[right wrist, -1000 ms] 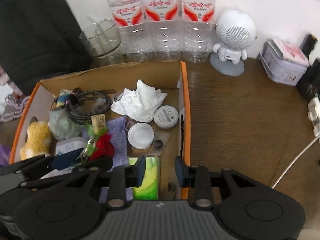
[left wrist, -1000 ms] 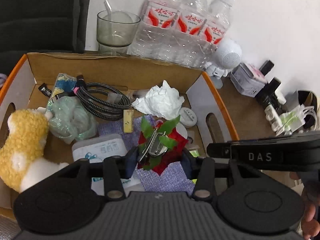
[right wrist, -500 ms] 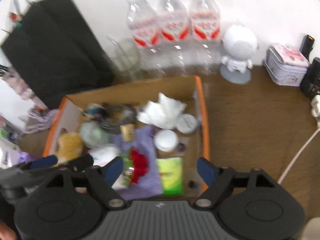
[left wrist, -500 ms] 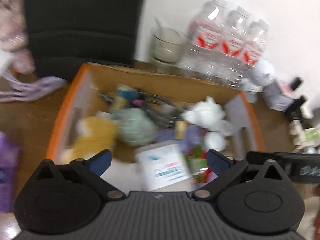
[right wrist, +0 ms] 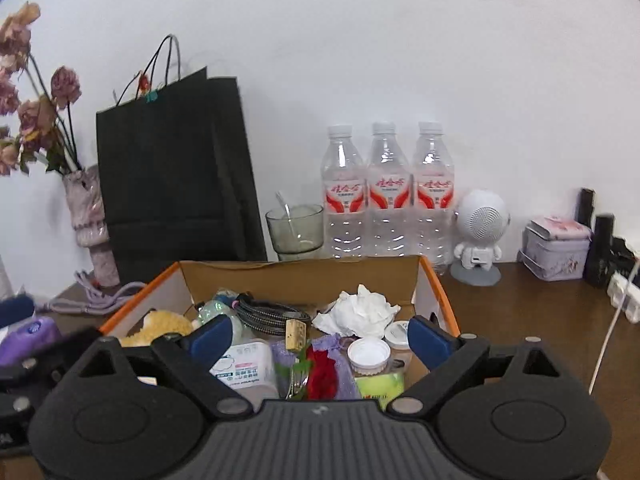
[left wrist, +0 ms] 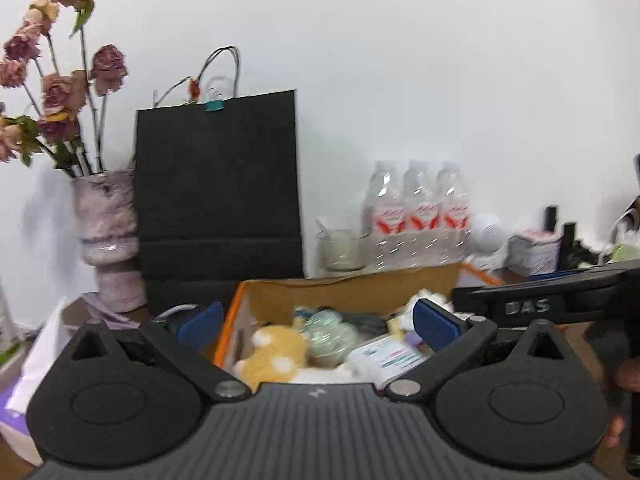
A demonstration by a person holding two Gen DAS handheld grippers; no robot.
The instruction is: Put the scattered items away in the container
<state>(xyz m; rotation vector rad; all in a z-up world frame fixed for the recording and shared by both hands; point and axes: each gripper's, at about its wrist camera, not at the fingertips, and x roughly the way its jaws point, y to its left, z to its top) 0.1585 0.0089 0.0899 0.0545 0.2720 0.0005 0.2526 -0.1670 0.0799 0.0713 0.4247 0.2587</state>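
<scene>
Both grippers hang over the near edge of the box point(right wrist: 304, 276), and each has its jaws spread wide with nothing between them. The left gripper point(left wrist: 318, 322) looks in over the box's near left corner; the right gripper point(right wrist: 320, 334) is centred on its near edge.

The box sits on the worktop point(right wrist: 520, 300), its far wall close to the back edge. Inside, a yellow plush point(right wrist: 164, 322) lies at the left wall with a pale green bundle point(right wrist: 216, 310) beside it. A coiled cable point(right wrist: 272, 314) lies toward the far wall, and crumpled tissue point(right wrist: 360, 310) lies right of the cable. A wipes pack point(right wrist: 244, 368) lies near the front, a cork point(right wrist: 295, 333) just behind it. A red flower point(right wrist: 322, 372) lies on a purple cloth point(right wrist: 344, 380) at the near middle. Right of it are a white lid point(right wrist: 368, 354) and a green packet point(right wrist: 380, 386).

Along the back edge stand a vase point(right wrist: 90, 224) of dried roses, a black bag point(right wrist: 176, 176), a glass point(right wrist: 296, 228), three bottles point(right wrist: 388, 196), a white robot figure point(right wrist: 482, 232) and a tin point(right wrist: 558, 248). A purple pack point(right wrist: 28, 336) lies left of the box.
</scene>
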